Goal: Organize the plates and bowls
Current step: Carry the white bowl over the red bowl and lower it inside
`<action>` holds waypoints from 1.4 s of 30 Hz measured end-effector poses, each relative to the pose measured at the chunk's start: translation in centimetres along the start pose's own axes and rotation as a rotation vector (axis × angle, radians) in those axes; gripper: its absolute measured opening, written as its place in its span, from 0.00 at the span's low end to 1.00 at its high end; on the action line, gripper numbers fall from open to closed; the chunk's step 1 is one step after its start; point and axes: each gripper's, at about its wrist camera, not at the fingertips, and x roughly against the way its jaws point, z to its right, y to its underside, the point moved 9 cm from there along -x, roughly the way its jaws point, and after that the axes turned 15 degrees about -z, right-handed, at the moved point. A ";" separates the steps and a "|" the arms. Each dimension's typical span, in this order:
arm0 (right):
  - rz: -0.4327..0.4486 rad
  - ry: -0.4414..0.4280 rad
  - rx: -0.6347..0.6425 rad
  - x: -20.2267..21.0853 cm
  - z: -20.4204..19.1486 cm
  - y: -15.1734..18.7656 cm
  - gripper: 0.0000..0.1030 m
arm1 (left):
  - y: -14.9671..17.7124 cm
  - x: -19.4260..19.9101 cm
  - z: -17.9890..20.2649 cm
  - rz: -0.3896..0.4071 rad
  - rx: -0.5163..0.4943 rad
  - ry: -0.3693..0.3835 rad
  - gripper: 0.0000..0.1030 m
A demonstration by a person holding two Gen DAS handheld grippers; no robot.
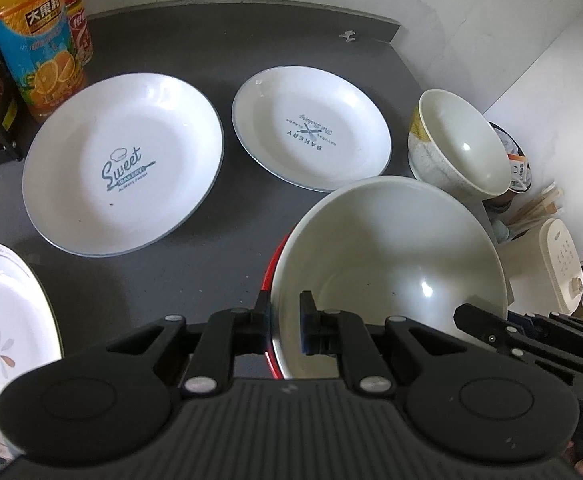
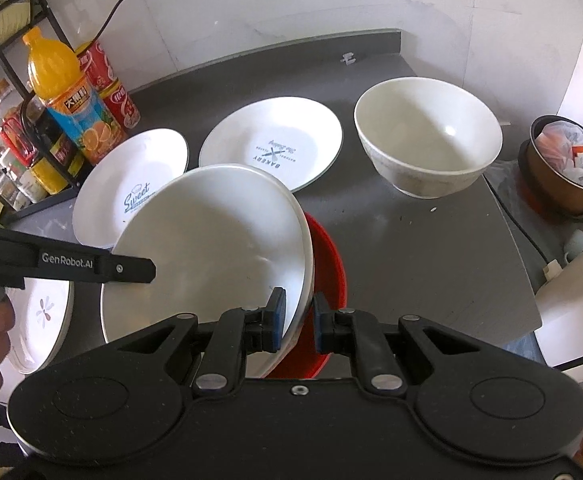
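Round white ceramic plate [image 1: 123,164] carries blue "Sweet" lettering; second white plate [image 1: 311,128] carries blue "Bakery" print. Tilted bowl [image 2: 215,248] is white inside, red outside. Third plate [image 1: 3,328] bears a petal motif.

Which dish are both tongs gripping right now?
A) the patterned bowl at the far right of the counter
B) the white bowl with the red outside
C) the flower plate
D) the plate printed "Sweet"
B: the left tongs and the right tongs each straddle the rim of the tilted white bowl with the red outside, while the other dishes lie untouched on the counter.
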 end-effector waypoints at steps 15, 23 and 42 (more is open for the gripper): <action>-0.005 -0.021 -0.032 -0.9 0.5 -0.1 0.11 | -0.3 -0.4 -0.8 -0.004 -0.003 -0.025 0.12; -0.003 0.004 -0.038 -1.5 0.1 -0.3 0.07 | -0.2 -0.6 -0.9 -0.016 -0.012 -0.019 0.13; 0.033 0.022 -0.022 -1.6 -0.1 -2.5 0.28 | -1.6 -0.2 -1.2 0.005 0.028 -0.009 0.13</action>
